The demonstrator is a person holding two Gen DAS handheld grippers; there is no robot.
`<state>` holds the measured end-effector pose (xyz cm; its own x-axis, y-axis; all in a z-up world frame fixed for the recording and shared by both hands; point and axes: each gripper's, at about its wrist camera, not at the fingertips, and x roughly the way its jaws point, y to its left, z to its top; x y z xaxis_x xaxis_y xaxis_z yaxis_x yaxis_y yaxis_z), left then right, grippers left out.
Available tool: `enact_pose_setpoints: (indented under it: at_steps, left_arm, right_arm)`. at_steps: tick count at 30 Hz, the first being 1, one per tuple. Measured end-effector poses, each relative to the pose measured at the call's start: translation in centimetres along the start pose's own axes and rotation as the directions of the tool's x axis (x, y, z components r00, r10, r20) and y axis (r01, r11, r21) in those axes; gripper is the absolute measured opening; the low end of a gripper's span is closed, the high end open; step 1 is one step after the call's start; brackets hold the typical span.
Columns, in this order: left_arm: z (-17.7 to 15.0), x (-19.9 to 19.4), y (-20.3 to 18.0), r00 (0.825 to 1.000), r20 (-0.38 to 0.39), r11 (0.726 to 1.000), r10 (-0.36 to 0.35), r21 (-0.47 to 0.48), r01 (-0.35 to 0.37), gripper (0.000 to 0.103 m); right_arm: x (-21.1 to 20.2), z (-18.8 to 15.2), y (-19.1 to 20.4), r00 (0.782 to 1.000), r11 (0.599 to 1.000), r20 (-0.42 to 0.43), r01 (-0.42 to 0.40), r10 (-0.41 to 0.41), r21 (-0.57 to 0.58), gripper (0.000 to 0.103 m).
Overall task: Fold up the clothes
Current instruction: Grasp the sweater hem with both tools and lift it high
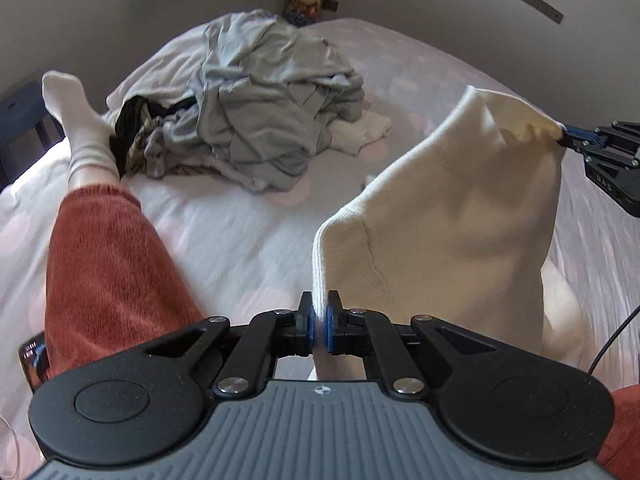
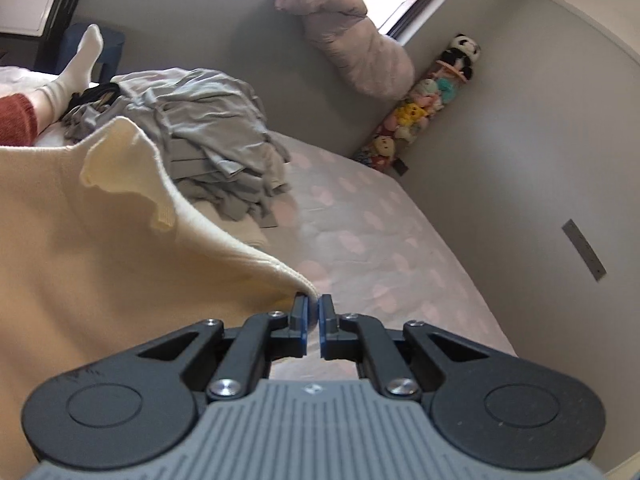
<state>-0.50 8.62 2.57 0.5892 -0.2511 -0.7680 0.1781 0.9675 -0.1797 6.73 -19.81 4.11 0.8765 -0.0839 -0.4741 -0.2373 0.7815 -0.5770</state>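
Observation:
A cream knit garment (image 1: 452,216) hangs stretched between both grippers above the bed. My left gripper (image 1: 319,320) is shut on its ribbed edge. My right gripper (image 2: 313,310) is shut on another corner of the same garment (image 2: 100,240); it also shows at the right edge of the left wrist view (image 1: 568,138). A pile of grey clothes (image 1: 264,120) lies further back on the bed, also in the right wrist view (image 2: 212,140).
The bed (image 2: 380,248) has a pale sheet with pink spots. The person's leg in a red trouser and white sock (image 1: 84,132) lies at left. A pink bundle (image 2: 352,36) and stuffed toys (image 2: 432,104) stand by the grey wall.

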Motion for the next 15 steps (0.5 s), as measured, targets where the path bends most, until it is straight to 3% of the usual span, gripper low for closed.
enact_pose_setpoints:
  at_steps: [4,8,12,15]
  left_arm:
    - [3.3,-2.6,-2.6,0.992,0.119,0.997,-0.036,0.065,0.029,0.003]
    - [6.7,-6.1,-5.9,0.961,0.259,0.987,-0.098,0.152,0.06,0.003]
    - [9.4,-10.4,-9.0,0.903,0.388,0.968,-0.183,0.232,0.096,0.003]
    - [10.8,-14.0,-10.8,0.838,0.483,0.95,-0.255,0.286,0.124,0.003]
  right_arm:
    - [-4.5,-0.7,-3.9,0.993,0.991,0.04,0.108,-0.111,0.076,0.005]
    - [-9.7,-0.9,-7.3,0.959,0.96,0.098,0.252,-0.264,0.121,0.005]
    - [-15.5,-0.3,-10.5,0.896,0.905,0.151,0.393,-0.417,0.165,0.005]
    - [-19.7,0.5,-12.5,0.845,0.858,0.176,0.469,-0.506,0.21,0.005]
